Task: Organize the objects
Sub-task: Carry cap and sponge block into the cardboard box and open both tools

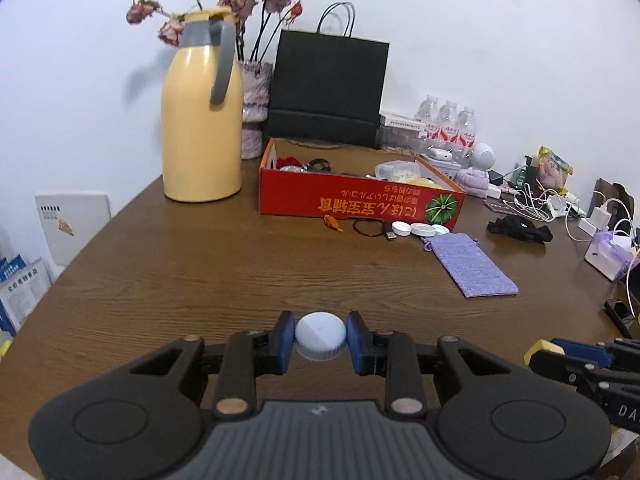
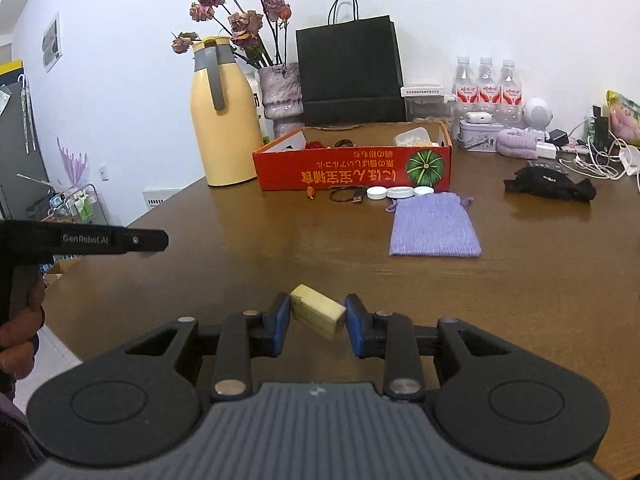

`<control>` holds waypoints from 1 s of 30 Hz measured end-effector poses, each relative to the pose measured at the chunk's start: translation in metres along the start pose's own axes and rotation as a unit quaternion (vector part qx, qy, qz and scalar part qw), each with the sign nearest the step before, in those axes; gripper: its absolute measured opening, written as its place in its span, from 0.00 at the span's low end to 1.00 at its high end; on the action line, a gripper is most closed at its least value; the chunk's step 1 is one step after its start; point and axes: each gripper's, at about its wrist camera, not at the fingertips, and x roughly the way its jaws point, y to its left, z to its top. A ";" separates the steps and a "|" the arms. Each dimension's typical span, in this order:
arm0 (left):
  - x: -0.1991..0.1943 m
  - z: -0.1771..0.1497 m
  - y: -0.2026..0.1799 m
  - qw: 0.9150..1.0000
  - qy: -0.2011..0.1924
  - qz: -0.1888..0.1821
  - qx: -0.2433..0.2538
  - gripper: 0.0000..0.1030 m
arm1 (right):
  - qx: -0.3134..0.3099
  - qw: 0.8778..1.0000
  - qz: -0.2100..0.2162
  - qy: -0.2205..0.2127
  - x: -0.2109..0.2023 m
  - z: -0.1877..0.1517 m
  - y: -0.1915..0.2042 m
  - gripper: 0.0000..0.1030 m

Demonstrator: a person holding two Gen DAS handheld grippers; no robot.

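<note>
Two light, rigid items are being held above the worktop (image 1: 160, 264): left tongs (image 1: 321, 338) are clamping a smooth, slip-prone white cap (image 1: 320, 334) across its rim, right tongs (image 2: 318, 316) are pinching a yellow block (image 2: 318, 316) skewed, corner-to-corner.

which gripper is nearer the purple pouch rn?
Right, by the look of it. The right gripper, shut on a yellow block, faces the purple pouch almost head-on. The left gripper, shut on a white cap, sits further left.
</note>
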 end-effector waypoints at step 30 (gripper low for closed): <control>0.270 0.222 0.030 0.999 0.011 -0.005 0.053 0.56 | -0.022 0.999 0.024 0.024 0.266 0.228 -0.073 0.45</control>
